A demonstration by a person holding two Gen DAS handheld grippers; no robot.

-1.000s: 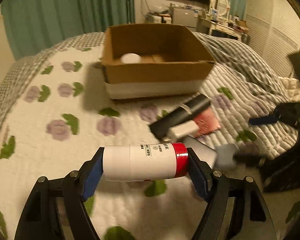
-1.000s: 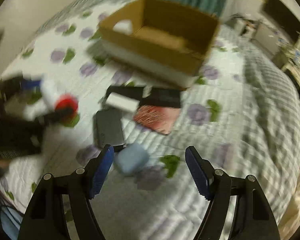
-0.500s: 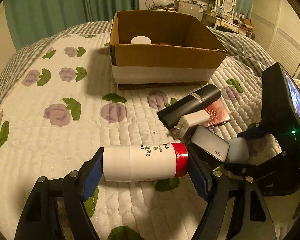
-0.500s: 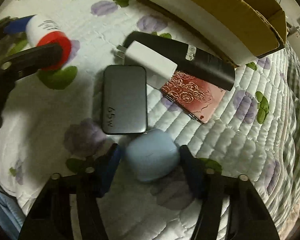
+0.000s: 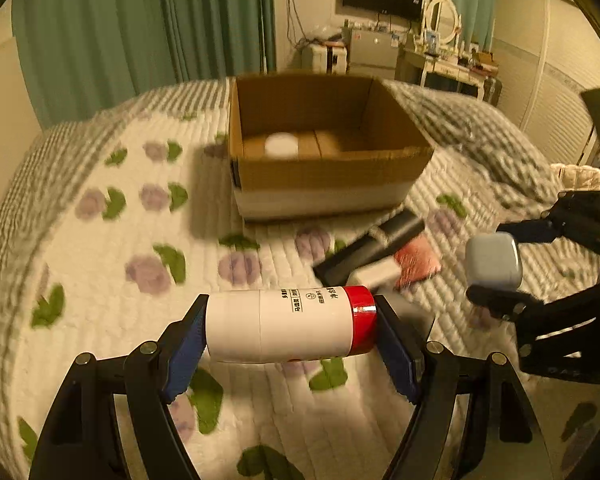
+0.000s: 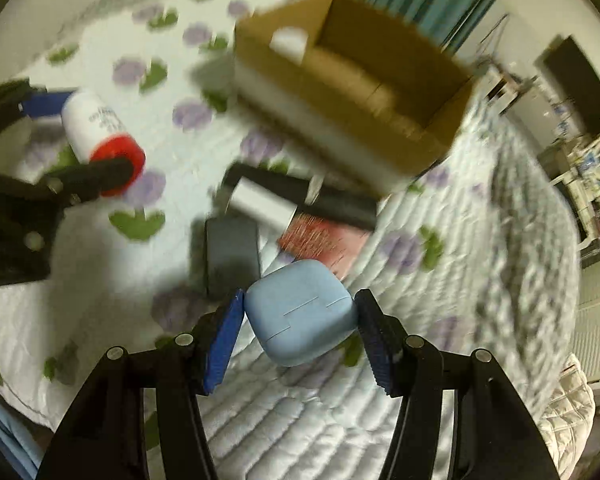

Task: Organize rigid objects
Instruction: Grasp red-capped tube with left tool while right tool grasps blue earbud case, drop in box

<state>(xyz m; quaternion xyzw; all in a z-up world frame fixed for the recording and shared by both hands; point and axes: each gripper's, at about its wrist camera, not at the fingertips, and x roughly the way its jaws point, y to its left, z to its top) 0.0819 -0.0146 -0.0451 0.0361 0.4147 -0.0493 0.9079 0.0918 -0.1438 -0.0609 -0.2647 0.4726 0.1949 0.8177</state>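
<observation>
My left gripper (image 5: 290, 326) is shut on a white bottle with a red cap (image 5: 288, 324), held sideways above the quilt; it also shows in the right wrist view (image 6: 100, 130). My right gripper (image 6: 300, 316) is shut on a light blue rounded case (image 6: 302, 312), lifted off the bed; it shows in the left wrist view (image 5: 494, 260). An open cardboard box (image 5: 324, 168) stands farther back with a white round object (image 5: 281, 145) inside. On the quilt lie a black tube (image 6: 300, 196), a white charger (image 6: 262, 202), a grey power bank (image 6: 232, 248) and a red patterned card (image 6: 324, 240).
The bed carries a white quilt with purple flowers (image 5: 148, 272) and a checked blanket (image 5: 460, 120) at the far right. Green curtains (image 5: 140, 32) hang behind. A desk with clutter (image 5: 440, 60) stands at the back of the room.
My right gripper closed on the light blue case and lifted it off the quilt. My left gripper rose slightly with the bottle still held.
</observation>
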